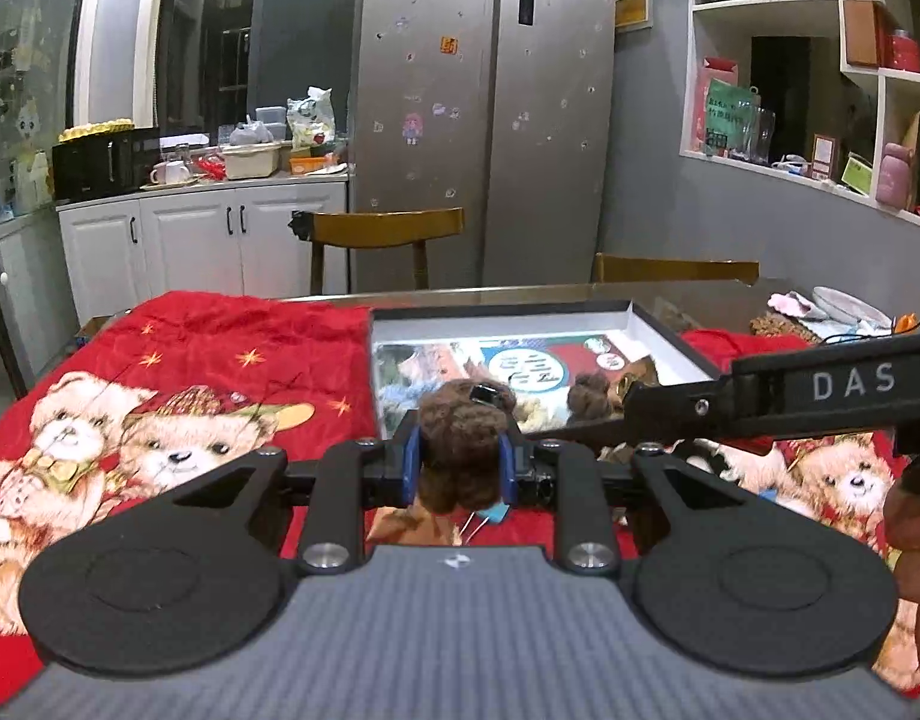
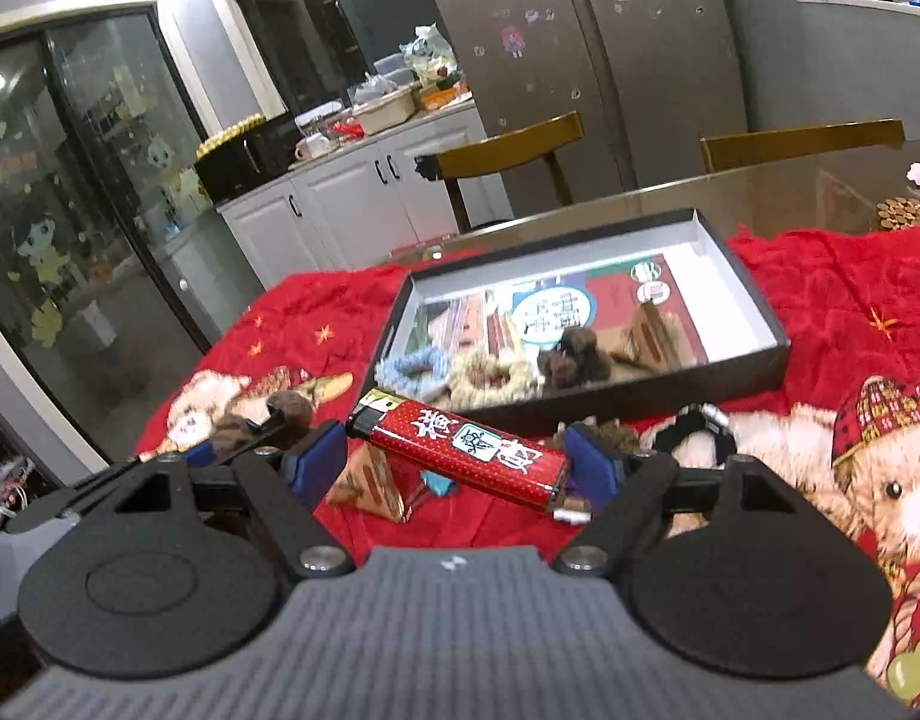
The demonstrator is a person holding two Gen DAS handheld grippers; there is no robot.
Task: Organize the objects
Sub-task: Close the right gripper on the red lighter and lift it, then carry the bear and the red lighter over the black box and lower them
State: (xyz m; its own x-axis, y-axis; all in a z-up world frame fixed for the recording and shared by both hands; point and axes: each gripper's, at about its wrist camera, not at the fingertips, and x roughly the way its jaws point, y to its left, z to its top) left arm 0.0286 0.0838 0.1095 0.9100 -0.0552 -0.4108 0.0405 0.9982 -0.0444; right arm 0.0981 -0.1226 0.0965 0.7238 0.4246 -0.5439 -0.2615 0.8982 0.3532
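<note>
My left gripper (image 1: pixel 463 468) is shut on a brown fuzzy hair tie (image 1: pixel 460 420), held above the red bear-print cloth (image 1: pixel 190 360). Just beyond it lies a shallow black box (image 1: pixel 670 336) with a white inside. My right gripper (image 2: pixel 454 459) is shut lengthwise on a red lighter (image 2: pixel 460 447), also lifted off the cloth. In the right wrist view the box (image 2: pixel 640 399) holds a blue scrunchie (image 2: pixel 409 369), a beige scrunchie (image 2: pixel 490 375) and a brown one (image 2: pixel 571 360). The left gripper shows at the left of that view, the right gripper's body (image 1: pixel 820 390) at the right of the left wrist view.
Under the grippers on the cloth lie a small brown triangular packet (image 2: pixel 370 486) and a black fuzzy item (image 2: pixel 691 426). Two wooden chairs (image 1: pixel 388 228) stand behind the glass table (image 1: pixel 520 294). A plate (image 1: pixel 844 306) and small items sit at the far right. A hand (image 1: pixel 916 540) is at the right edge.
</note>
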